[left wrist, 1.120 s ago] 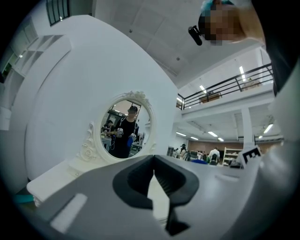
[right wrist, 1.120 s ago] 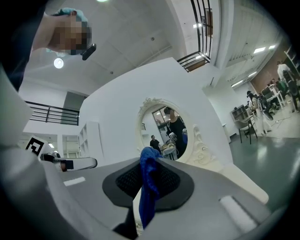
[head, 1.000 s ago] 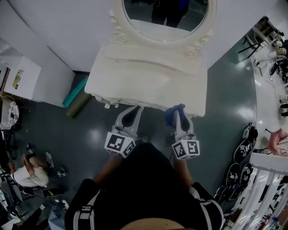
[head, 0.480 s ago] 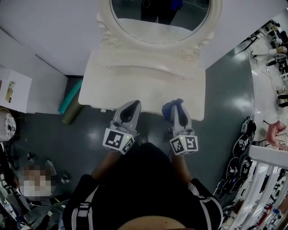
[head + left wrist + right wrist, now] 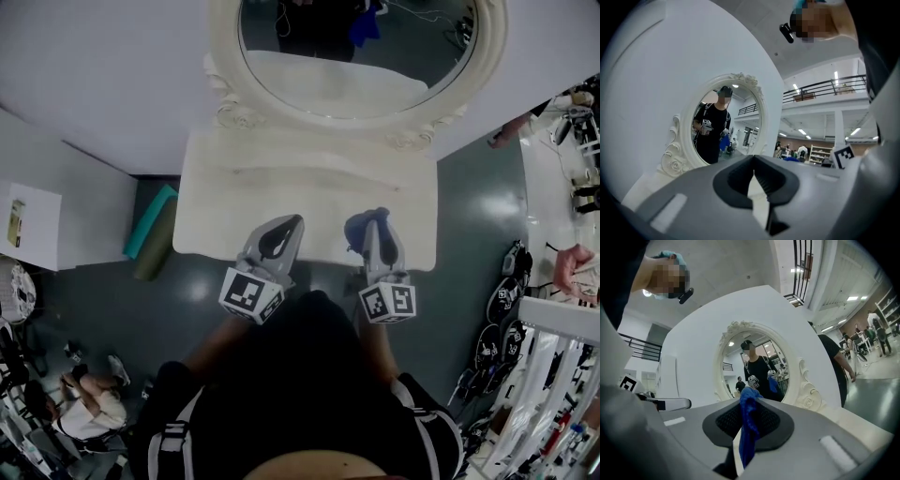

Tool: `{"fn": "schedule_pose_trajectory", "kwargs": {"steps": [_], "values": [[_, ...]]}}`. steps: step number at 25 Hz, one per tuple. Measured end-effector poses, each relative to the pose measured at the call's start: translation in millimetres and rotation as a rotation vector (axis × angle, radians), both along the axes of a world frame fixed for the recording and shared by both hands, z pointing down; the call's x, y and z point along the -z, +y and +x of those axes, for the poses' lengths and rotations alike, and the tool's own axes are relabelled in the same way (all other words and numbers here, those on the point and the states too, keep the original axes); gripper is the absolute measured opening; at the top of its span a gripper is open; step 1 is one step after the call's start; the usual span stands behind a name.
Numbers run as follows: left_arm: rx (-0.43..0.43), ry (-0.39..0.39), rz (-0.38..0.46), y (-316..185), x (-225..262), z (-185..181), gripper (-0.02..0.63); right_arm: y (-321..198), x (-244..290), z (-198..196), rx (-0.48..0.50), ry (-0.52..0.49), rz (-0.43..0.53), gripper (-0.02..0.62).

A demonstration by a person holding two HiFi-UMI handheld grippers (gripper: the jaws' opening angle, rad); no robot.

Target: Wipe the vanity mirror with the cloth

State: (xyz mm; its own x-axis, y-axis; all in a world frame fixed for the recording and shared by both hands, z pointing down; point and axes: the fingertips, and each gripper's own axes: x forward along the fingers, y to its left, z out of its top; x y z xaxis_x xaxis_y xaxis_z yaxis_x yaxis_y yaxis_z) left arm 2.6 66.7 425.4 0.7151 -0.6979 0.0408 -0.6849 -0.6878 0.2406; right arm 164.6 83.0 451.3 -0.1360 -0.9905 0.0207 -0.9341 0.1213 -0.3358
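Approach was in hand: the right gripper [image 5: 748,405] pinched the blue cloth [image 5: 750,423], the left gripper [image 5: 753,165] beside it sat closed and empty, and the vanity mirror [image 5: 356,52] stood ahead and above both, so the cloth likely needed lifting forward onto the glass.

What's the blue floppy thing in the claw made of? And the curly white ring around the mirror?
The blue cloth looks like soft fabric, maybe microfibre: it hangs limp in folds, matte and slightly fuzzy. The white oval mirror frame looks hard, carved wood or moulded resin, I can't tell which, painted smooth off-white; its scrolls hold crisp shapes.
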Motion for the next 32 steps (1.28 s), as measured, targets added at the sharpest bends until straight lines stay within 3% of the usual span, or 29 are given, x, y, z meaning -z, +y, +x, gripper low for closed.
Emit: {"fn": "schedule_pose_trajectory", "kwargs": {"steps": [8, 17, 32], "values": [[-0.018, 0.044, 0.0, -43.2, 13.5, -13.6, 0.009, -30.3, 10.6, -8.5, -0.035, 0.037, 0.002, 0.041], [0.005, 0.066, 0.006, -75.0, 17.3, 3.1, 0.009, -58.8, 13.1, 20.6, -0.061, 0.035, 0.023, 0.041], [0.027, 0.084, 0.024, -137.6, 28.7, 72.8, 0.009, -144.5, 36.7, 98.6, -0.053, 0.061, 0.095, 0.041]]}}
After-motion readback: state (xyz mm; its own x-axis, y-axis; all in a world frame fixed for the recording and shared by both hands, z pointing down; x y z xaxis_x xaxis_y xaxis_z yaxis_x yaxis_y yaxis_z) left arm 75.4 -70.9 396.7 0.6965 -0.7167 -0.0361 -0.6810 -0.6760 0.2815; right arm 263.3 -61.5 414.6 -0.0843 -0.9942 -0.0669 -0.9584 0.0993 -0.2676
